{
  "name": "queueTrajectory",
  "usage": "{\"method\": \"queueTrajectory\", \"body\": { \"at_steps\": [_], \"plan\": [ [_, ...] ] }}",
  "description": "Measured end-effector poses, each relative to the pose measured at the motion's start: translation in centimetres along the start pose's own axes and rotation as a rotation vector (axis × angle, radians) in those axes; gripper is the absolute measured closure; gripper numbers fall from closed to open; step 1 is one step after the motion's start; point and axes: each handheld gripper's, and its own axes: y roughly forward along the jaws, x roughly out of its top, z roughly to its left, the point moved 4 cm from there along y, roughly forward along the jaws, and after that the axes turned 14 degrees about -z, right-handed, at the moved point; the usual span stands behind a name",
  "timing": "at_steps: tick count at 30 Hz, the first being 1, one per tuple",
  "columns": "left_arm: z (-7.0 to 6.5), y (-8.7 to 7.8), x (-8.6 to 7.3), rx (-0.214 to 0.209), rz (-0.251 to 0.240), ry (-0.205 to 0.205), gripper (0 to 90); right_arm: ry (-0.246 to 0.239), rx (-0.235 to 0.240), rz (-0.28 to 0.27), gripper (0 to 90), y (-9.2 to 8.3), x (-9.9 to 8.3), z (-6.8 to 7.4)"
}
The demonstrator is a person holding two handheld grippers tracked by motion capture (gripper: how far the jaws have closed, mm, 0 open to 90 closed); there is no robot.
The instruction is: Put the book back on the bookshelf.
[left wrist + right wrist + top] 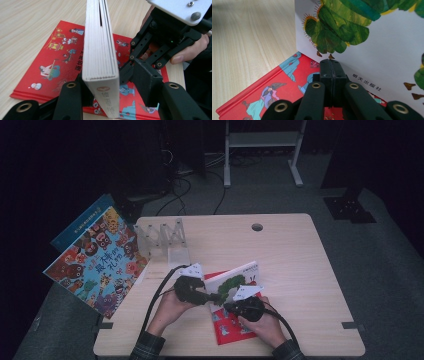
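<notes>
Both hands sit at the table's (300, 250) near edge in the high view; the left gripper (207, 296) and right gripper (231, 307) meet at a white book (235, 279) tilted up over a red book (227, 325). A third book (97, 260) leans far left.

Left gripper view: its jaws straddle the white book's (100, 50) near edge, whether pressing I cannot tell.

Right gripper view: its jaws are together, tips under the white book's cover (374, 50), above the red book (287, 82).
</notes>
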Motion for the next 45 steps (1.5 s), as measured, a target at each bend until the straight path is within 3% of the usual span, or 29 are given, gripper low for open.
{"method": "queueTrajectory", "body": {
  "at_steps": [7,12,16,18,25,31,36,45],
  "plan": [
    [0.0,0.5,-0.7,0.008,0.033,0.036,59.9,-0.002,-0.001,-0.003,87.9,0.0,0.0,0.0],
    [-0.1,0.7,-1.0,-0.007,0.031,0.052,70.9,-0.010,0.003,-0.005,87.8,-0.1,-0.1,0.0],
    [-0.1,0.6,-0.9,0.015,0.037,0.060,72.8,-0.012,-0.001,-0.004,85.3,-0.2,-0.1,0.0],
    [-0.1,0.6,-0.9,0.029,0.041,0.084,74.5,-0.019,-0.009,-0.003,84.1,-0.3,-0.1,-0.1],
    [0.0,0.1,-0.5,0.046,0.015,0.077,74.9,-0.013,-0.037,-0.026,78.6,-1.8,0.0,-0.9],
    [0.4,-1.0,0.0,0.077,-0.021,0.052,75.1,0.018,-0.112,-0.044,75.5,-4.2,-0.6,-3.1],
    [1.0,-2.4,0.3,0.101,-0.044,0.038,75.1,0.047,-0.204,-0.067,72.5,-6.5,-1.1,-5.8],
    [2.1,-5.3,0.3,0.155,-0.088,0.006,75.1,0.141,-0.415,-0.065,49.0,-10.0,-3.3,-11.3]
  ]
}}
